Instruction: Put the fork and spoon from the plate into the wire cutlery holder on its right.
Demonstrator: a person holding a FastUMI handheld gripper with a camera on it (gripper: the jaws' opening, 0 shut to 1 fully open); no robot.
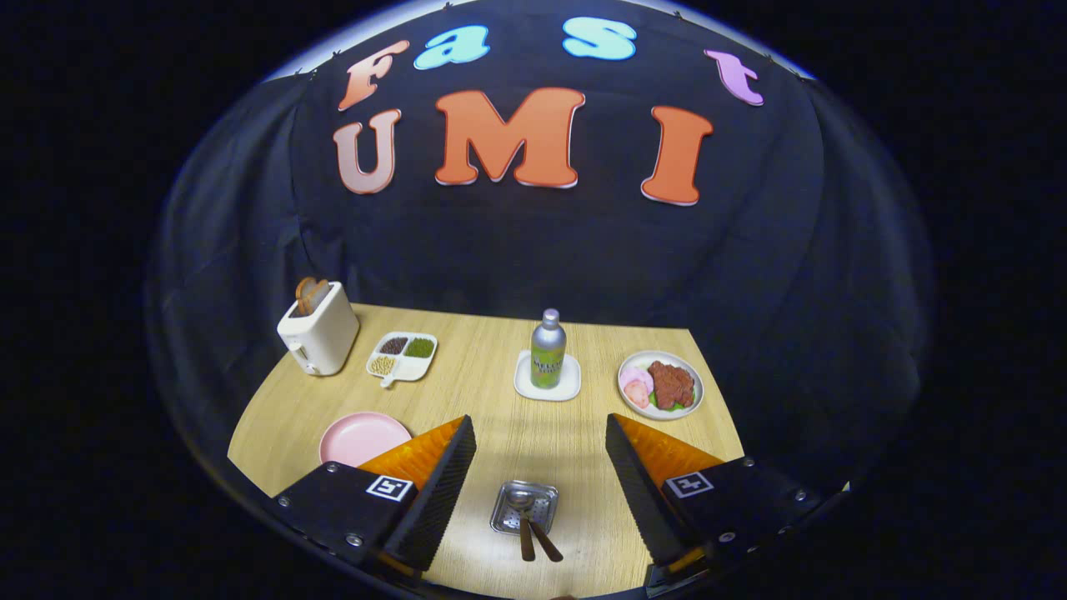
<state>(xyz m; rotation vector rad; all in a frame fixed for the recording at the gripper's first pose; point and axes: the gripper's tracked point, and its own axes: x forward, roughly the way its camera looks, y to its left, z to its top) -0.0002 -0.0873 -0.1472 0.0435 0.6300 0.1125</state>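
Steel holder (523, 506), with both utensils (533, 533) standing inside, is seen between the fingers of the tool (540, 487), which is spread wide and empty.

A light wooden table (500, 417) with fine straight grain stands against the booth's black cloth wall (583, 250). The cloth hangs in soft folds behind the table's far edge and wraps round both its sides. Even light falls on the tabletop, brightest near its near edge.
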